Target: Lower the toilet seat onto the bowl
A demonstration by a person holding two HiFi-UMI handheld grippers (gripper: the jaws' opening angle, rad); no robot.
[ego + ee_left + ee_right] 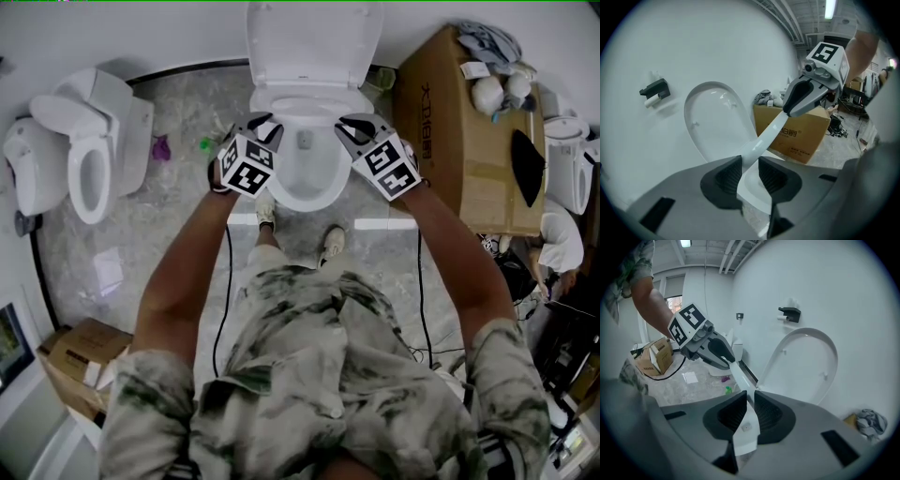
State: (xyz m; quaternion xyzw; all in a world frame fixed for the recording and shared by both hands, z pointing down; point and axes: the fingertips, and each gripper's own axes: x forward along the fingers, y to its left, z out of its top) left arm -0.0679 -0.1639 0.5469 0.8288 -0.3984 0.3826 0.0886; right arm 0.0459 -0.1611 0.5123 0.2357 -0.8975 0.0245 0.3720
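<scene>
A white toilet stands against the wall with its lid [314, 42] upright. The toilet seat [305, 103] hangs tilted over the bowl [305, 192], held from both sides. My left gripper [265, 127] grips the seat's left rim and my right gripper [354, 127] its right rim. In the left gripper view the seat [761, 140] runs between the pads of the left gripper [750, 176] across to the other gripper [790, 110]. In the right gripper view the seat's edge [740, 380] sits pinched in the right gripper [749, 413].
A big cardboard box [469, 141] with cloths on top stands just right of the toilet. A second toilet [84, 155] sits at the left, and smaller boxes [80, 361] at lower left. The person's feet [330, 246] are in front of the bowl. Cables trail on the floor.
</scene>
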